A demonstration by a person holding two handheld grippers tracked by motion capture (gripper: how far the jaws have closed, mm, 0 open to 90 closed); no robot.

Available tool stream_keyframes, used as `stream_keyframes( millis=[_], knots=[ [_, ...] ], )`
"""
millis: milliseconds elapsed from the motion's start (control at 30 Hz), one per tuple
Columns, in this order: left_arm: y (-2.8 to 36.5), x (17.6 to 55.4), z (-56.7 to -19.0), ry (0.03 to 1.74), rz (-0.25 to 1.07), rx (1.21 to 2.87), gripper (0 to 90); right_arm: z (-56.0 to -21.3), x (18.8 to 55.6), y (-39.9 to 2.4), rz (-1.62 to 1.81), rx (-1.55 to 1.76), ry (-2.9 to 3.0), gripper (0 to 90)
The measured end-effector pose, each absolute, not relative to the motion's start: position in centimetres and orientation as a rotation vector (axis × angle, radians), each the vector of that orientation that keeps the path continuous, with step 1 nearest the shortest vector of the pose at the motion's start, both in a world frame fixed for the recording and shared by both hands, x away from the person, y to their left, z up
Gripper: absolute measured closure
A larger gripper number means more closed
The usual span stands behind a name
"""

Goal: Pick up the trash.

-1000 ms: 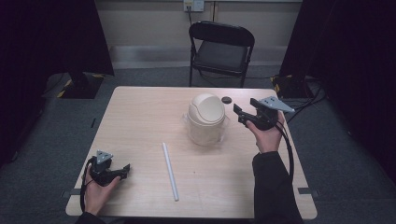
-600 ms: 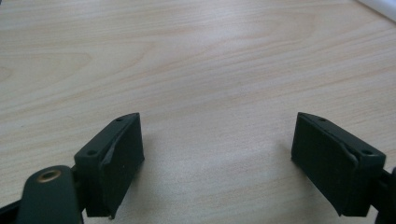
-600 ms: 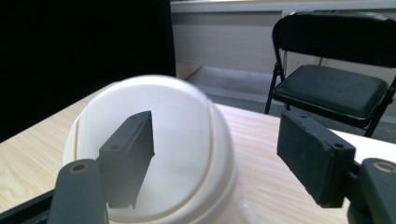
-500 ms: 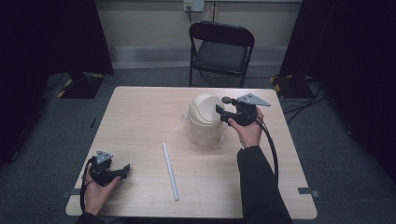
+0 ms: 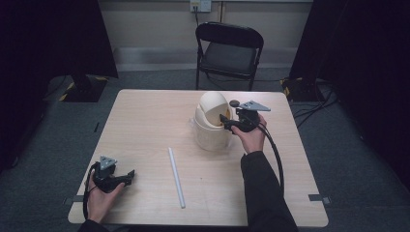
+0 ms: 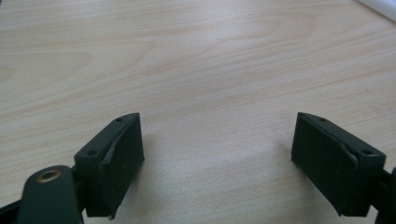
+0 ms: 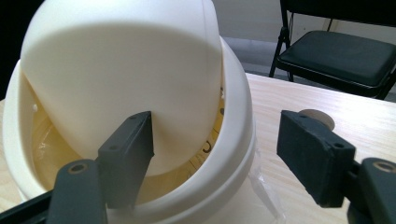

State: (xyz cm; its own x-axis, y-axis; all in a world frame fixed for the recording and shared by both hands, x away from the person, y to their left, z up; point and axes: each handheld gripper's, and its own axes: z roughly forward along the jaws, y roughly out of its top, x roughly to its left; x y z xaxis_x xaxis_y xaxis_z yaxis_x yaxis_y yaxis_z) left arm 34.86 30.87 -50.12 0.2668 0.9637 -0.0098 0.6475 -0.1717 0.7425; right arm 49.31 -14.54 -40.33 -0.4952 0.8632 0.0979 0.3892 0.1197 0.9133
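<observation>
Just right of centre in the high view, a cream plastic bin with a domed swing lid (image 5: 211, 123) stands on the pale wooden table (image 5: 145, 121), and the right gripper (image 5: 227, 122) is at its right side with jaws spread wide, one jaw against the tilted lid at the opening and the other outside the rim. At lower left the left gripper (image 5: 126, 176) rests in the person's hand, jaws apart over bare wood. A white plastic tube (image 5: 176, 177) lies at lower centre, a black folding chair (image 5: 229, 52) stands beyond the table.
</observation>
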Motion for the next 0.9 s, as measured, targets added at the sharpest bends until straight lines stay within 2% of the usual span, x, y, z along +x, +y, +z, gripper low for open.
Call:
stream_keyframes(
  millis=[667, 767, 900],
  knots=[
    [30.9, 34.8, -50.1, 1.456, 0.639, 1.897, 17.0, -38.2, 47.3, -17.5, 1.389, 1.188, 1.852, 28.4],
    [30.9, 34.6, -50.1, 1.443, 0.648, 1.881, 29.1, -37.9, 46.4, -18.6, 1.391, 1.186, 1.833, 28.4],
    [30.8, 34.5, -49.9, 1.436, 0.640, 1.871, 34.3, -38.0, 44.6, -20.3, 1.379, 1.176, 1.810, 28.4]
  ],
)
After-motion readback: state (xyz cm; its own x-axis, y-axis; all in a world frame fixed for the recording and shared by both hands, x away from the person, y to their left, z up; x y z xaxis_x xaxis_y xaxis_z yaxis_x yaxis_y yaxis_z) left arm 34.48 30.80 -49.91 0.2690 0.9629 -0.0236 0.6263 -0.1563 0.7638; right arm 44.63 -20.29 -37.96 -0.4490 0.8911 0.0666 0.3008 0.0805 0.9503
